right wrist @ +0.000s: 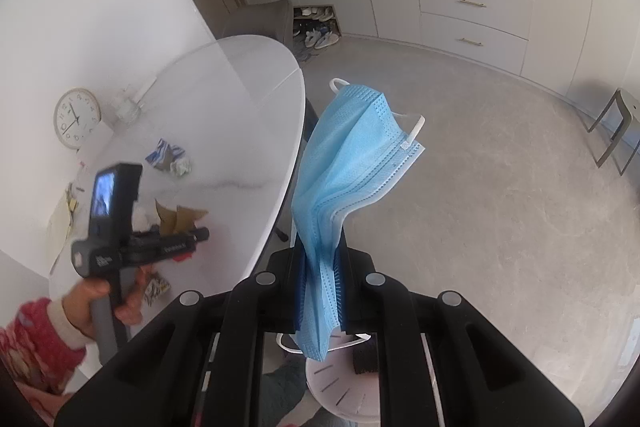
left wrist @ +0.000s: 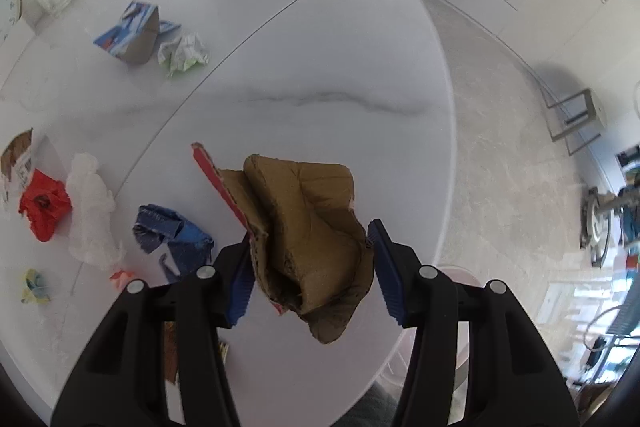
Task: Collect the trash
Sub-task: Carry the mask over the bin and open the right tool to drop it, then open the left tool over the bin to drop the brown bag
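My left gripper (left wrist: 310, 269) is shut on a crumpled brown cardboard piece (left wrist: 308, 227) with a red edge and holds it above the white marble table (left wrist: 320, 67). My right gripper (right wrist: 320, 291) is shut on a light blue face mask (right wrist: 348, 163) and holds it over the floor beside the table, above a pinkish-white bin (right wrist: 340, 383). The left gripper (right wrist: 192, 235) also shows in the right wrist view, over the table. More trash lies on the table: a blue crumpled wrapper (left wrist: 172, 239), a red wrapper (left wrist: 44, 207), white plastic (left wrist: 90, 207), a blue-and-white carton (left wrist: 132, 33) and a crumpled paper ball (left wrist: 184, 53).
A round clock (right wrist: 77, 117) leans on the wall at the table's back, next to a clear glass jar (right wrist: 127, 105). A small yellow scrap (left wrist: 35, 285) lies at the table's left. Cabinets with drawers (right wrist: 472, 3) line the far wall. A metal stool (right wrist: 616, 127) stands on the floor at the right.
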{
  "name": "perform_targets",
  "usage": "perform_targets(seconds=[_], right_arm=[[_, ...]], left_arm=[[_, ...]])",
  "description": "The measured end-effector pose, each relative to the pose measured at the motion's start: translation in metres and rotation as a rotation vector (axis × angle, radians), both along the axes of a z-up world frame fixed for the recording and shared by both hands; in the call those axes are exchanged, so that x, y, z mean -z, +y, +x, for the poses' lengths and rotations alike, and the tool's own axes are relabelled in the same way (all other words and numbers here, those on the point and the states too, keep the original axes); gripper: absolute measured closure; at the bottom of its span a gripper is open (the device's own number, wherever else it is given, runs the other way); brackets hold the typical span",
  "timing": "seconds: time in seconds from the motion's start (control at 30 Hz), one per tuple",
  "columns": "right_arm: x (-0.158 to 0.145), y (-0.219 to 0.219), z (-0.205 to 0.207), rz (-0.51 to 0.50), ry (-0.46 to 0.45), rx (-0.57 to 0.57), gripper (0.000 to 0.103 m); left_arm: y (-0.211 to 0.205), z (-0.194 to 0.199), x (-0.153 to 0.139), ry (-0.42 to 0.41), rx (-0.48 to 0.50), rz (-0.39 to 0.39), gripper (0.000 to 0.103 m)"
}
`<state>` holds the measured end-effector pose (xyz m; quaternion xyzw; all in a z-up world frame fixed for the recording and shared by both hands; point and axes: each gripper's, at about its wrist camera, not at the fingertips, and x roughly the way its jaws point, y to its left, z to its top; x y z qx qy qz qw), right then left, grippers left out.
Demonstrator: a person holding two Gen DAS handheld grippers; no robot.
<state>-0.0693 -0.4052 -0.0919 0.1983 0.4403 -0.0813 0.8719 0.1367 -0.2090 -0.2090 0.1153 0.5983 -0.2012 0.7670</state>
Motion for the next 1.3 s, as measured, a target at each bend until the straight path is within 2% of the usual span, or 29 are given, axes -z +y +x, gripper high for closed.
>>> perform_targets(seconds=[0.17, 0.3, 0.43, 0.57, 0.67, 0.7, 0.77, 0.8, 0.83, 0.9, 1.0, 1.13, 1.3], right_arm=[[0.025, 0.008, -0.044, 0.022, 0.072, 0.001, 0.09], [0.065, 0.014, -0.071, 0.088, 0.148, 0.005, 0.088], [0.124, 0.018, -0.085, 0.139, 0.245, -0.004, 0.088], [0.183, 0.02, -0.088, 0.166, 0.331, -0.022, 0.088], [0.223, 0.018, -0.086, 0.178, 0.393, -0.029, 0.084], [0.233, 0.018, -0.086, 0.18, 0.408, -0.029, 0.082], [0.253, 0.017, -0.086, 0.196, 0.437, -0.026, 0.068], [0.259, 0.016, -0.087, 0.193, 0.454, -0.023, 0.055], [0.265, 0.016, -0.088, 0.195, 0.469, -0.021, 0.051], [0.266, 0.014, -0.092, 0.201, 0.465, -0.009, 0.051], [0.253, 0.007, -0.099, 0.191, 0.435, 0.029, 0.04], [0.223, -0.009, -0.113, 0.152, 0.38, 0.091, 0.031], [0.183, -0.027, -0.127, 0.109, 0.311, 0.153, 0.025]], left_arm=[[-0.003, -0.043, -0.034, -0.007, 0.116, -0.044, 0.051], [-0.005, -0.077, -0.05, 0.008, 0.182, -0.078, 0.051], [-0.013, -0.11, -0.053, 0.029, 0.229, -0.098, 0.051], [-0.021, -0.131, -0.051, 0.025, 0.248, -0.084, 0.051], [-0.022, -0.14, -0.047, 0.029, 0.256, -0.074, 0.051], [-0.023, -0.142, -0.046, 0.031, 0.256, -0.073, 0.051], [-0.024, -0.149, -0.044, 0.036, 0.262, -0.066, 0.051], [-0.025, -0.151, -0.042, 0.038, 0.265, -0.061, 0.051], [-0.026, -0.154, -0.041, 0.042, 0.269, -0.056, 0.051], [-0.028, -0.16, -0.04, 0.045, 0.278, -0.049, 0.051], [-0.033, -0.167, -0.037, 0.048, 0.303, -0.041, 0.051], [-0.045, -0.178, -0.032, 0.06, 0.346, -0.039, 0.051], [-0.062, -0.191, -0.027, 0.067, 0.416, -0.036, 0.05]])
